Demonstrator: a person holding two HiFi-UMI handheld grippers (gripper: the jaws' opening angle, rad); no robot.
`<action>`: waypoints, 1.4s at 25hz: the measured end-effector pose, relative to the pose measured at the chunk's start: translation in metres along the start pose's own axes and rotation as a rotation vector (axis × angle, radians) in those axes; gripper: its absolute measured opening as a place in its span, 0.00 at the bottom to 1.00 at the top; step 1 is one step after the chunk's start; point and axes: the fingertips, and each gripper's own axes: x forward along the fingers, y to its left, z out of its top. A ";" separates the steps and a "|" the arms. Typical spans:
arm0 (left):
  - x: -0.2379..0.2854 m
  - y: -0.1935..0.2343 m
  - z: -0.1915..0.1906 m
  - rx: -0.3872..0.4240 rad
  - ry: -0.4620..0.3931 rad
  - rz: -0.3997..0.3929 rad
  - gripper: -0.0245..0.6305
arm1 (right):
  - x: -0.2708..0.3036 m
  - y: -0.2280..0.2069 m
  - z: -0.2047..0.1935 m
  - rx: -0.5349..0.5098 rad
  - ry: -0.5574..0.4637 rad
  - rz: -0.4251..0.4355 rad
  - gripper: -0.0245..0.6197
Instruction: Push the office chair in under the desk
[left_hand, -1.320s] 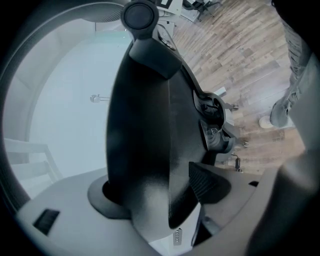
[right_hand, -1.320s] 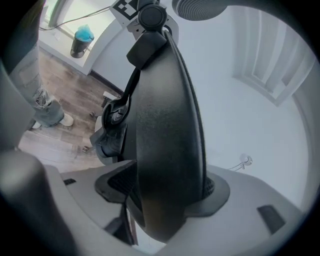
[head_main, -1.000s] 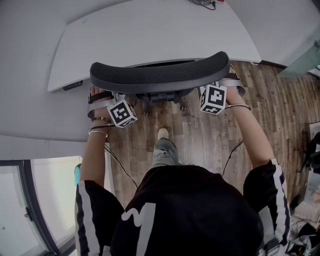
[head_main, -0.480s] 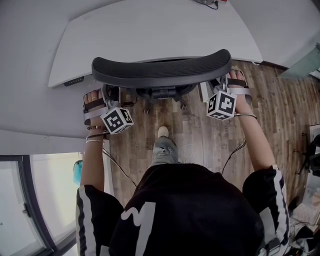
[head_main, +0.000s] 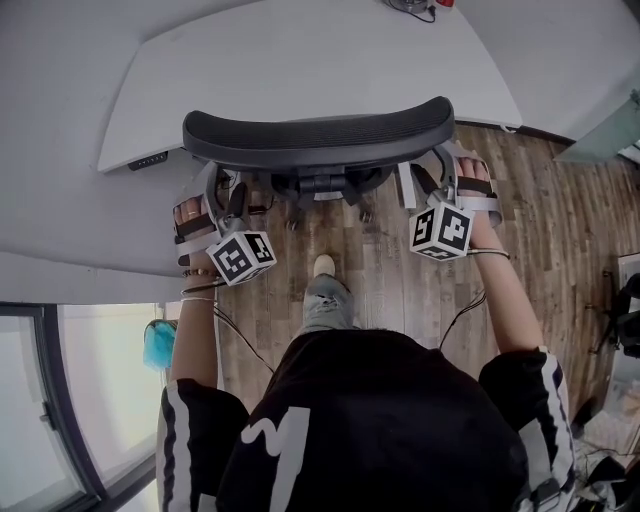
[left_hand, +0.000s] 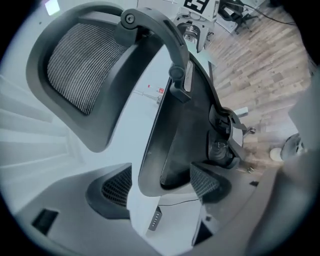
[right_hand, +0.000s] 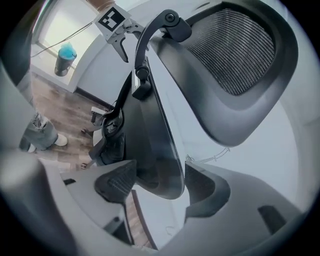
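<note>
Left gripper (left_hand: 161, 182): jaws wide, straddling the side rim of the black mesh office chair (head_main: 318, 140); a strip of white shows between one pad and the rim, so no clamp. Right gripper (right_hand: 155, 182): the same, jaws spread on either side of the opposite rim, not pressed shut on it. Against half a second ago, both marker cubes sit slightly nearer the person and the splayed jaws of the left gripper (head_main: 224, 185) and right gripper (head_main: 425, 178) now show behind the chair back; the chair itself has hardly shifted. Only the gripper views show the pads' gap and the mesh headrest (left_hand: 75, 70) on its curved bracket; only the head view shows the chair's place, seat hidden under the white curved-front desk (head_main: 300, 60), its top just at the desk's front edge. Small control panel (head_main: 148, 160) on that edge, left of the chair. Brown wood-plank floor (head_main: 400, 270) lies open behind the chair and to the right.
</note>
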 end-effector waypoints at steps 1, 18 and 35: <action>-0.003 -0.001 0.001 -0.012 0.000 0.001 0.57 | -0.003 0.002 0.001 0.003 0.004 0.005 0.48; -0.050 -0.020 0.024 -0.401 -0.027 -0.026 0.57 | -0.054 0.022 0.063 0.278 -0.203 0.010 0.48; -0.090 -0.019 0.060 -0.776 -0.148 -0.062 0.51 | -0.096 0.034 0.105 0.594 -0.359 0.066 0.48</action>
